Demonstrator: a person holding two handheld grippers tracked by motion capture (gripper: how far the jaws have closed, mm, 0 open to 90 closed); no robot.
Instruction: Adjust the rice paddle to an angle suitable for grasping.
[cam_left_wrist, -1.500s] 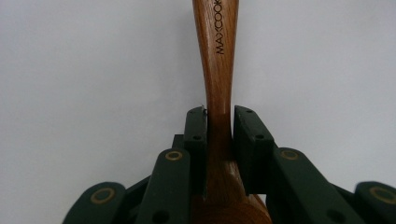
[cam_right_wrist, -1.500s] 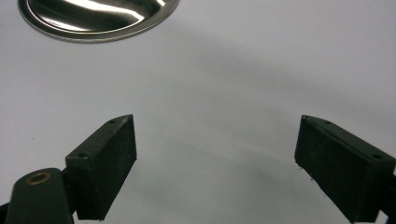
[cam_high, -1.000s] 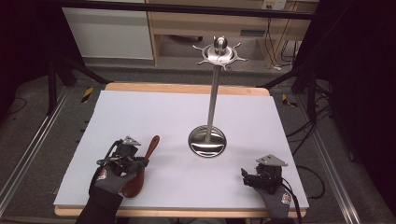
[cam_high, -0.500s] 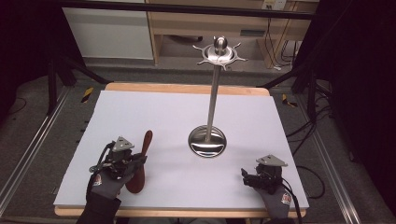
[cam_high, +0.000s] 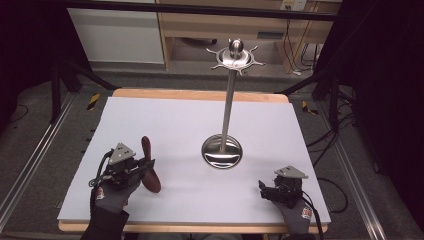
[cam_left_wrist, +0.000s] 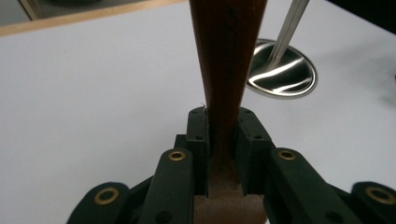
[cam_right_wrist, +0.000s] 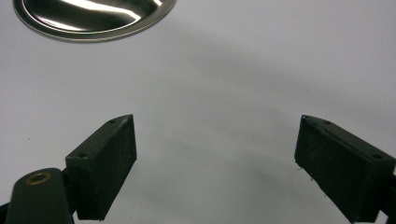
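Left gripper (cam_high: 148, 167): we see it pinching the spoon (cam_high: 149, 165) by the narrow part of its handle, at the table's near left.
Spoon: we find it lifted and tilted, bowl end low toward the white table (cam_high: 175, 120), handle rising away.
Right gripper (cam_high: 263, 189): we see its jaws spread wide with nothing between them, low over the near right.
Stand (cam_high: 223, 151): upright, well apart from both grippers; its round shiny base rests on the table's middle.

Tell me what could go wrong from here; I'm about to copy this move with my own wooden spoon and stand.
The left gripper clamps the wooden spoon low on its handle, so it may pivot or slip. The metal stand is tall and slim; a bump could tip it. The right gripper rests open, too far to steady it.
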